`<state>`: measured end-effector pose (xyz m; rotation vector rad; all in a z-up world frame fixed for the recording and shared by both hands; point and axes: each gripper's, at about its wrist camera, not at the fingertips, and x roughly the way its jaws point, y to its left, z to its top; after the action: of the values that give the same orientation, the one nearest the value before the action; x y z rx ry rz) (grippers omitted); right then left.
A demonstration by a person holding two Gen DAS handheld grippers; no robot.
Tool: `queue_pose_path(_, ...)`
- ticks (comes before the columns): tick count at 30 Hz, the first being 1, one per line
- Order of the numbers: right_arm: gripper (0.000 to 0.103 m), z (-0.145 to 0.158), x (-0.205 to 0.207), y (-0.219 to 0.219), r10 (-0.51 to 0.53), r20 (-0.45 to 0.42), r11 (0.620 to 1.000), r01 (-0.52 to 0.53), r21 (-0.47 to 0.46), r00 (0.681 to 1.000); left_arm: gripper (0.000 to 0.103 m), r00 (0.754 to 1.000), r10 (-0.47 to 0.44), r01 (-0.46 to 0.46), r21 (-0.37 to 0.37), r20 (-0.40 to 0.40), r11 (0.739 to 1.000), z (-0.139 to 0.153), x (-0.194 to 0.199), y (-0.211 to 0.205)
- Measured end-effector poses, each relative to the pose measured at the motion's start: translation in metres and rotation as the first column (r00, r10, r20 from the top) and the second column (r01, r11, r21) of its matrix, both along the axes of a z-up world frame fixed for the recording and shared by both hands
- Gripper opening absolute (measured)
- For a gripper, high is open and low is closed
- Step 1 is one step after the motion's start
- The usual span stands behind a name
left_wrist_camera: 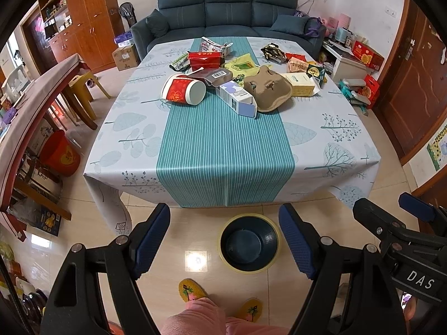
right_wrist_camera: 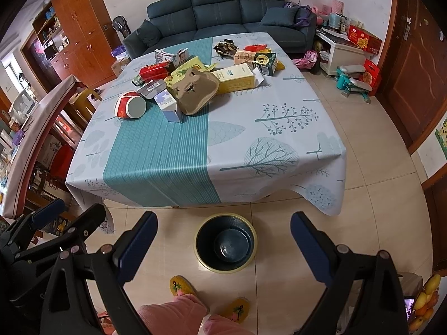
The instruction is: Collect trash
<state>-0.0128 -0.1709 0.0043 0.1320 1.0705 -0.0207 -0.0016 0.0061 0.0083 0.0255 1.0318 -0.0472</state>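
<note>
While both the left gripper (left_wrist_camera: 225, 240) and right gripper (right_wrist_camera: 223, 247) hang wide open and empty over the seemingly empty bin (left_wrist_camera: 248, 242), placed by the table (left_wrist_camera: 349, 150) for drops, trash (left_wrist_camera: 237, 83) sits piled far across

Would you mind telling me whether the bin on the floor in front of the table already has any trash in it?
Empty: the dark bin shows its bare bottom, with no trash inside in either view.

Trash heaped at the table's (left_wrist_camera: 321, 145) far end.
Left gripper (left_wrist_camera: 225, 240) gapes empty; bin (left_wrist_camera: 248, 243) at six o'clock below.
</note>
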Motion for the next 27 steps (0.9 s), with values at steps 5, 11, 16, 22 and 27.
queue_pose_path(5, 0.097, 0.000, -0.001, 0.001, 0.004, 0.000, 1.000, -0.004, 0.004, 1.000, 0.078, 1.000, 0.003, -0.003, -0.003, 0.005, 1.000, 0.002, 0.000, 0.002)
queue_pose_path(11, 0.097, 0.001, -0.003, 0.002, 0.011, 0.004, 1.000, -0.011, 0.006, 1.000, 0.078, 1.000, 0.002, -0.002, -0.004, 0.007, 1.000, 0.003, -0.001, 0.002)
queue_pose_path(16, 0.097, 0.003, -0.005, 0.001, 0.015, 0.009, 1.000, -0.015, 0.007, 1.000, 0.078, 1.000, 0.002, -0.002, -0.005, 0.008, 1.000, 0.003, 0.000, 0.003)
queue_pose_path(22, 0.097, 0.006, -0.006, 0.001, 0.018, 0.015, 1.000, -0.018, 0.009, 1.000, 0.078, 1.000, 0.003, -0.003, -0.005, 0.010, 1.000, 0.004, -0.002, 0.002)
queue_pose_path(27, 0.097, 0.011, -0.009, -0.001, 0.027, 0.024, 1.000, -0.027, 0.011, 0.999, 0.078, 1.000, 0.007, -0.007, -0.005, 0.014, 1.000, 0.009, -0.002, 0.003)
